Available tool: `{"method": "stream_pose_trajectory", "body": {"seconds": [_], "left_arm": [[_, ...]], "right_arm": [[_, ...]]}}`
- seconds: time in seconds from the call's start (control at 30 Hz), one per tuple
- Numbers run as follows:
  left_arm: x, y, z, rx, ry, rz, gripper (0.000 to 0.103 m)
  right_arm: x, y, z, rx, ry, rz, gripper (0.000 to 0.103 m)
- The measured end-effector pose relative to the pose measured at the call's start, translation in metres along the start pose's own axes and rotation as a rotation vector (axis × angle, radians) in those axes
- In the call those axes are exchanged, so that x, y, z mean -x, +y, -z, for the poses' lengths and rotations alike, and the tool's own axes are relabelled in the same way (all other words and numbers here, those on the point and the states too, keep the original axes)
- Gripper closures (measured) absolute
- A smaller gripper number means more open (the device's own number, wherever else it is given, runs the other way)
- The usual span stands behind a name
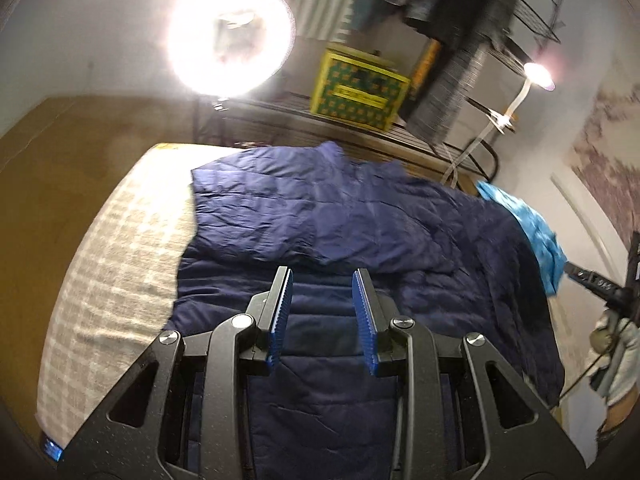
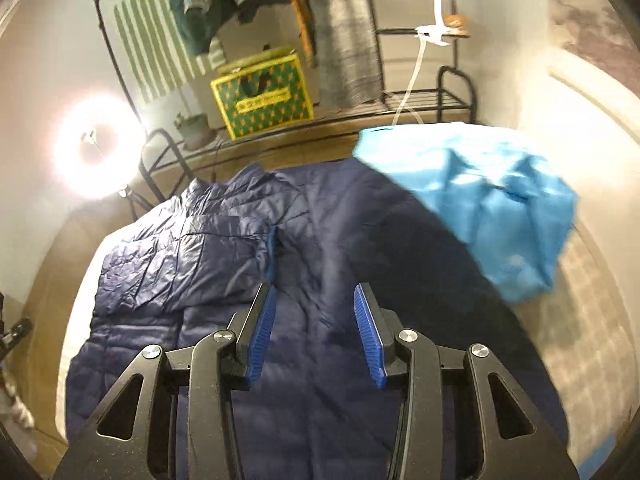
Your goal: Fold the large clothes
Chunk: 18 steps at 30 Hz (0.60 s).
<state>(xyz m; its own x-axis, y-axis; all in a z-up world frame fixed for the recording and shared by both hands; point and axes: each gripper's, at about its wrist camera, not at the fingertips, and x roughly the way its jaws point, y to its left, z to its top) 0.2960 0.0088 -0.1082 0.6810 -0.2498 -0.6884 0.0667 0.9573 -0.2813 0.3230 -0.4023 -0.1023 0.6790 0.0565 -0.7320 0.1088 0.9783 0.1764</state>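
A large navy quilted jacket point(image 1: 360, 216) lies spread over the table, its far left part folded across and catching the light point(image 2: 180, 248). A light blue garment point(image 1: 536, 232) rests on the jacket's far right corner point(image 2: 492, 200). My left gripper point(image 1: 322, 272) hovers above the jacket's near part, open, with nothing between its blue pads. My right gripper point(image 2: 315, 287) also hangs above the jacket, open and empty. In the left wrist view its black fingers point(image 1: 592, 280) show at the right edge, with a gloved hand point(image 1: 616, 352) behind them.
A pale checked cloth point(image 1: 120, 264) covers the table and shows on both sides of the jacket point(image 2: 592, 312). Behind the table stand a bright ring light point(image 1: 230, 38), a yellow-green box point(image 1: 360, 92) on a black wire rack point(image 2: 424, 100), hanging clothes point(image 2: 200, 8) and a small lamp point(image 1: 538, 74).
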Motion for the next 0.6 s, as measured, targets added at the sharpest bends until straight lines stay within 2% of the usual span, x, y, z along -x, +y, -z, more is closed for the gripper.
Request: {"method": "stream_pose_trajectory", "body": {"seconds": [0.07,0.2,0.33,0.47,0.6], "left_arm": [[0.002,-0.012,0.004,-0.032,0.009,0.015,0.072],[0.004,-0.036,0.014,-0.073,0.039,0.065,0.072],[0.004,-0.054,0.02,-0.085,0.054,0.105,0.072],[0.006,-0.07,0.026,-0.114,0.058,0.125,0.072],[0.004,-0.08,0.033,-0.129,0.08,0.143,0.072]], "right_arm": [[0.021,-0.011,0.009,0.002,-0.024,0.025,0.064],[0.065,-0.038,0.037,0.009,-0.065,0.091,0.052],[0.093,-0.07,0.064,-0.019,-0.063,0.14,0.052],[0.11,-0.12,0.096,-0.133,-0.04,0.176,0.052],[0.105,-0.172,0.134,-0.305,0.013,0.192,0.052]]}}
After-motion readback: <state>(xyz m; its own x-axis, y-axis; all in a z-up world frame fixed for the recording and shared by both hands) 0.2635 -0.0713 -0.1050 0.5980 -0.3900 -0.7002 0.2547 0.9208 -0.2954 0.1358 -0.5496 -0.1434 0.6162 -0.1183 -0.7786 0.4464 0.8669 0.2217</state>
